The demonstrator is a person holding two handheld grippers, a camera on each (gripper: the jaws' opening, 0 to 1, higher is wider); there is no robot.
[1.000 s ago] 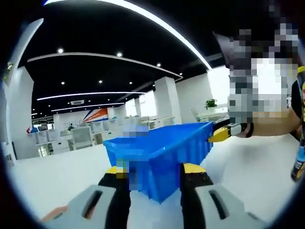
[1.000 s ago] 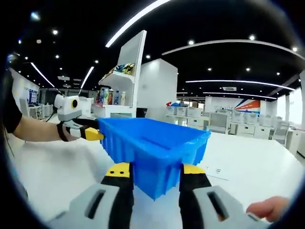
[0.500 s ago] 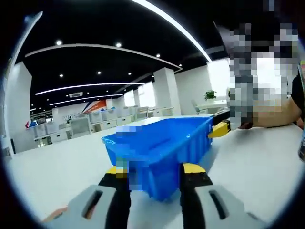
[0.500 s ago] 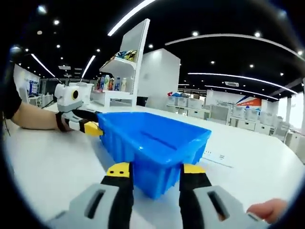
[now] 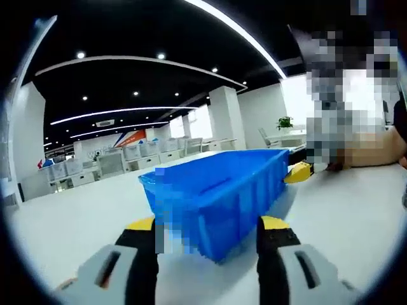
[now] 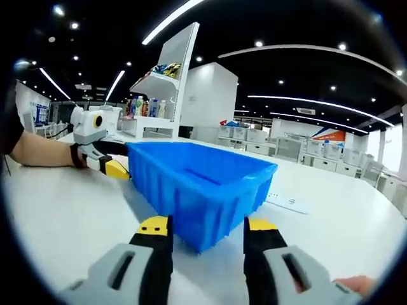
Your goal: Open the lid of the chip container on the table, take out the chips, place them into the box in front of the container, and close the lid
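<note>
Left gripper point(image 5: 207, 230): 2 black jaws with yellow tips, seated in light grey housings, each with a dark oblong slot. Right gripper point(image 6: 206, 230): same build, black jaws, yellow tips, grey slotted housings. In the right gripper view the left gripper shows a white body, yellow tip and black strap at the wrist. Black sleeve point(image 6: 9, 127) on the person's arm.

Blue box point(image 6: 203, 184) on white table point(image 6: 57, 216), right gripper point(image 6: 208, 230) parted around its corner, left gripper point(image 6: 113, 166) at far corner
</note>
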